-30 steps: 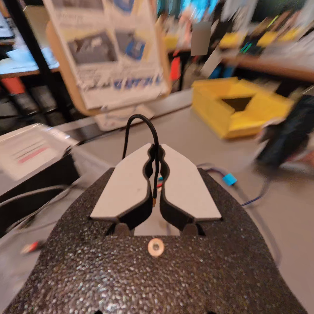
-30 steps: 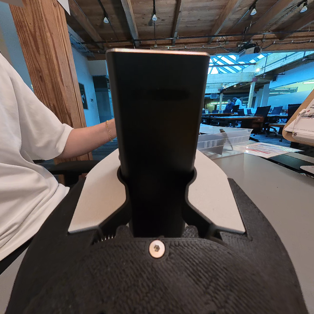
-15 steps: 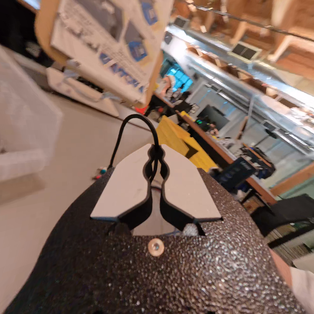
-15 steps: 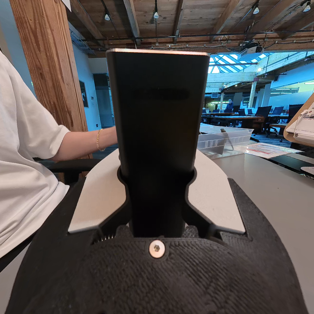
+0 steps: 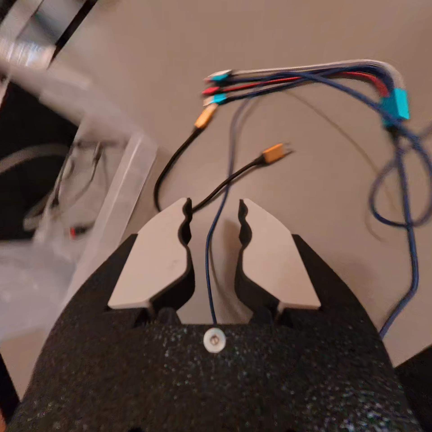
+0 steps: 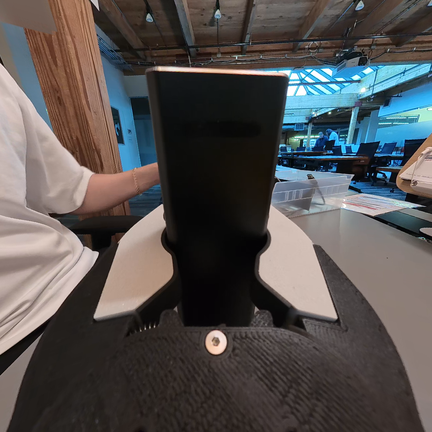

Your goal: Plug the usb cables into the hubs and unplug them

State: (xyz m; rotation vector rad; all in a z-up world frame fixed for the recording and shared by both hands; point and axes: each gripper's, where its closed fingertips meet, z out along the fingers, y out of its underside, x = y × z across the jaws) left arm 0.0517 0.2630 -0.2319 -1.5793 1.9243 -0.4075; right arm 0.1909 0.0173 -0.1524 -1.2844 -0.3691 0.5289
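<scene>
Gaping left gripper (image 5: pixel 215 205) points down over cables (image 5: pixel 268 79).

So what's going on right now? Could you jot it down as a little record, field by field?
left gripper: open, pointing down at the table, holding nothing
black cable: lies on the table, orange plugs at both ends, passes by the left finger's tip
blue cable: runs between the open fingers
cable bundle: blue, red and pale leads, teal plugs, lying ahead
right gripper: shut on the black hub, held upright
clear bin: on the table behind the hub
</scene>
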